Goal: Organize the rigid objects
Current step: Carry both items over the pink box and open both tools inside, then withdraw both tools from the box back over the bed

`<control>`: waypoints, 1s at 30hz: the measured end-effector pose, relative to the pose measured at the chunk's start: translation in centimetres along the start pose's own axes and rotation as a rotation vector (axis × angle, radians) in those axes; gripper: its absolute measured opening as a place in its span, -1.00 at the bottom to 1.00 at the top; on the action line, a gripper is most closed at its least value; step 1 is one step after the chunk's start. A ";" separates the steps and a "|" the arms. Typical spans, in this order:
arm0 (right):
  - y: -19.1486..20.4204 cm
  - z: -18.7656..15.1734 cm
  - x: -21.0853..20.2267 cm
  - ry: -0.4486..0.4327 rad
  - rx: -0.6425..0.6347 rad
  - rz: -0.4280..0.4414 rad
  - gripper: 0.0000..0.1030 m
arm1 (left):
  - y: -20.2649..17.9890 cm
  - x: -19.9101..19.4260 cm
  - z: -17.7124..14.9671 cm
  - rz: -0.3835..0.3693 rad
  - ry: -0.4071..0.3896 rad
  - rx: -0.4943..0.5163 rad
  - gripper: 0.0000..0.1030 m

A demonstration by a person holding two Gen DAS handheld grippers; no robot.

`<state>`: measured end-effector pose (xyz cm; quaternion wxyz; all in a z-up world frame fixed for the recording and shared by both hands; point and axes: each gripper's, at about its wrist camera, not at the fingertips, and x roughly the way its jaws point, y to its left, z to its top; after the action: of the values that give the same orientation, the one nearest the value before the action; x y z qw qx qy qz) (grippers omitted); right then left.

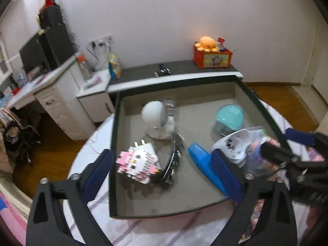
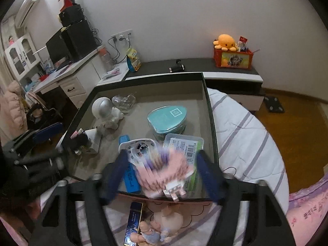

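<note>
Jaws on the left gripper stand wide over the tray, the block cat between them untouched. Right gripper is open too; a blurred pink-and-purple block toy sits between its fingers, seemingly loose, its lower edge hard to make out.

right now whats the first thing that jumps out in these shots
A big dark shallow tray on the striped bedding, filling with toys: a white astronaut figure at its far left and a teal lidded box mid-tray. Nearest the right gripper, a blurred pink-and-white block figure sits between its open blue fingers. An orange octopus plush glows on the far cabinet.
</note>
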<state>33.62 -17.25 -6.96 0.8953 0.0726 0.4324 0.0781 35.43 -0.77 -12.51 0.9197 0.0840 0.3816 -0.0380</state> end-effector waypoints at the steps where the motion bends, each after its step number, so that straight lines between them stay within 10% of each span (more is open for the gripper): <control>1: -0.1 0.0 0.0 -0.003 0.003 -0.010 0.61 | -0.1 0.1 -0.1 0.007 0.003 0.010 0.90; 15: -0.8 0.1 0.8 0.031 0.009 -0.072 0.61 | 0.5 1.0 -0.8 -0.001 0.047 -0.006 0.90; 30: 0.9 -1.7 -7.4 -0.110 -0.003 -0.113 0.61 | 1.6 -7.3 -2.4 0.016 -0.097 -0.030 0.91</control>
<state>27.64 -17.78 -2.17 0.9208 0.0511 0.3860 0.0241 28.82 1.30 -8.78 0.9386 0.0714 0.3363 -0.0289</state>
